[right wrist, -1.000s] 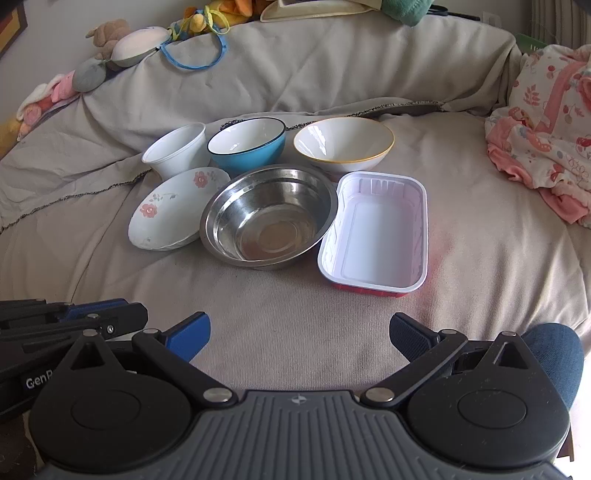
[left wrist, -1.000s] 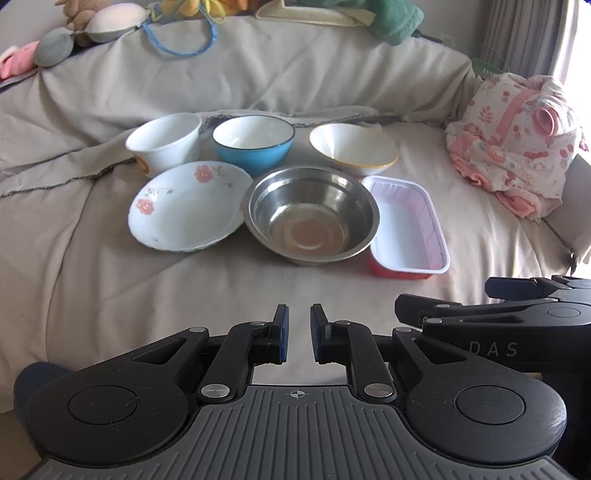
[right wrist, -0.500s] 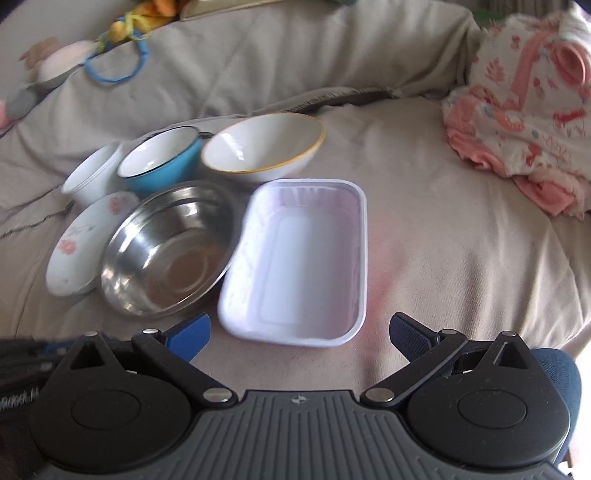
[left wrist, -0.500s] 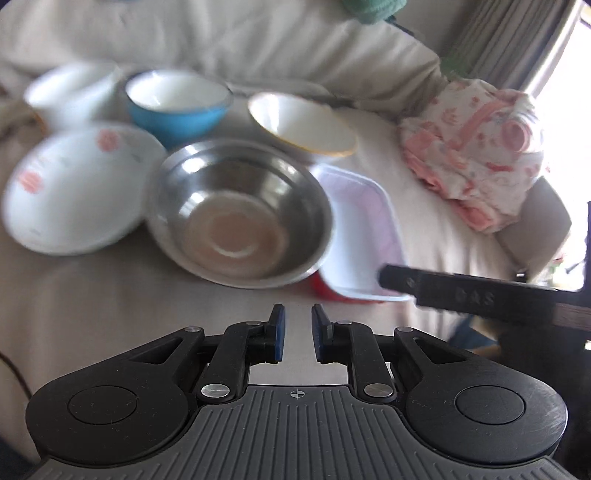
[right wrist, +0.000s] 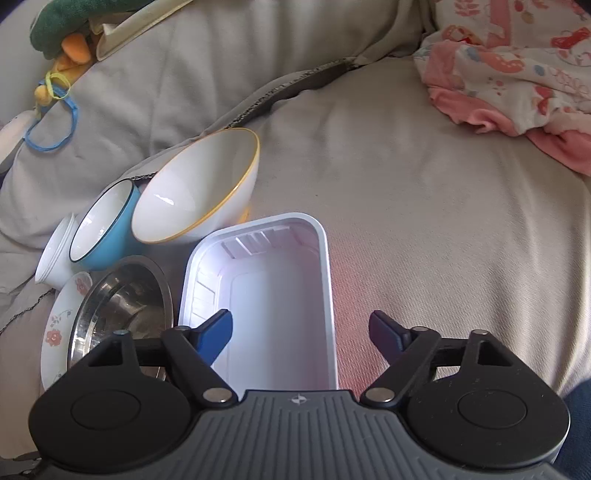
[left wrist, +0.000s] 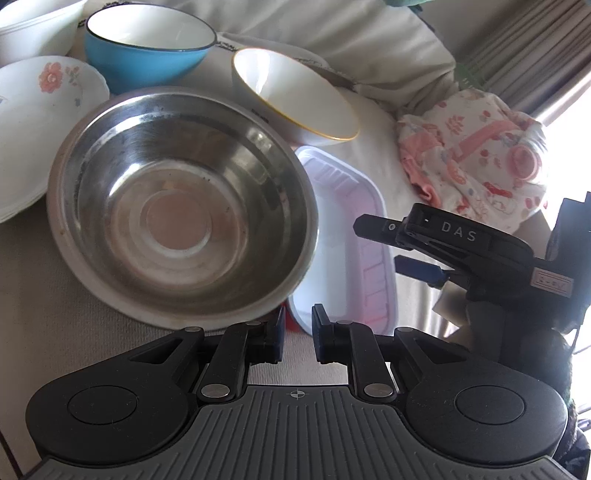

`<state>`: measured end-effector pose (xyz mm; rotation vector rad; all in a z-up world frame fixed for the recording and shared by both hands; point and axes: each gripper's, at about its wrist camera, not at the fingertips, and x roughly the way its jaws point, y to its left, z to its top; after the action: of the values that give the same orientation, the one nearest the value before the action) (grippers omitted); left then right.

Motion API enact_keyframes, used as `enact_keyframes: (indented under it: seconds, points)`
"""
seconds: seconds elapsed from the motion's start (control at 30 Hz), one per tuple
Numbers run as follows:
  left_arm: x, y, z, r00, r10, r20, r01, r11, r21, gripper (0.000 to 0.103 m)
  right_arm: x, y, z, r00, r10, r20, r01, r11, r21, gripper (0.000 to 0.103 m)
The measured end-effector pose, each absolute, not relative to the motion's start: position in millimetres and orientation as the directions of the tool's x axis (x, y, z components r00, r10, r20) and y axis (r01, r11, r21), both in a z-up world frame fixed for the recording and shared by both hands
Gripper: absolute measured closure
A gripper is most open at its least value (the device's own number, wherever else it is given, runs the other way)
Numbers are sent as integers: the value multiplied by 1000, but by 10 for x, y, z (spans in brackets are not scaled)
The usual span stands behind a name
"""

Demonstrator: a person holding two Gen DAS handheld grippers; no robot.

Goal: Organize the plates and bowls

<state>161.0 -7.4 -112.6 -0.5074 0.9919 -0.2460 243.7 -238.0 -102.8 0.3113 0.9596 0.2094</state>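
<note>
A steel bowl (left wrist: pixel 177 221) (right wrist: pixel 122 314) sits on the sofa cover just ahead of my left gripper (left wrist: pixel 298 328), which is shut with nothing in it. To its right lies a white plastic tray (left wrist: pixel 347 258) (right wrist: pixel 280 295). My right gripper (right wrist: pixel 301 325) (left wrist: pixel 380 243) straddles the tray's right wall, one finger over the inside and one outside. Its jaws are closing and the pads are not touching the wall. Behind stand a yellow-rimmed white bowl (left wrist: pixel 295 96) (right wrist: pixel 192 192), a blue bowl (left wrist: pixel 147 55) (right wrist: pixel 103 221), a white cup-like bowl (right wrist: pixel 55 251) and a floral plate (left wrist: pixel 37 122) (right wrist: pixel 55 332).
A pink patterned cloth (left wrist: pixel 480 155) (right wrist: pixel 517 66) is bundled at the right on the beige cover (right wrist: pixel 424 221). Plush toys (right wrist: pixel 66 29) and a blue ring (right wrist: pixel 55 125) lie on the raised back. Bare cover stretches right of the tray.
Both grippers have come down and closer to the dishes. The right one has moved over the tray and its jaws have narrowed. The left jaws stayed shut.
</note>
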Motion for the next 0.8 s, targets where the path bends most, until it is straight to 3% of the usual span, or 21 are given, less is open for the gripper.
enact_keyframes:
  seconds: [0.07,0.23,0.47,0.8]
  points:
    - [1682,-137,-1153,523,-417,-744,-35,861,-508,88,2489,-2390,-1062,543,360,-758,-60,918,393,32]
    - [1861,-463,-1079,528,-376,-761,18,902,-432,85,2587,-2545,-1083,549,433,-715,-62,874,482,31]
    - [2358,-988,-1131,520,-391,-759,77,907,-414,82,2757,-3073,-1041,652,379,-657,7,863,505,31]
    - [2330,-1212,-1051,251,-619,-744,204,785,-585,81,2843,-3360,-1240,754,280,-594,11,899,438,26]
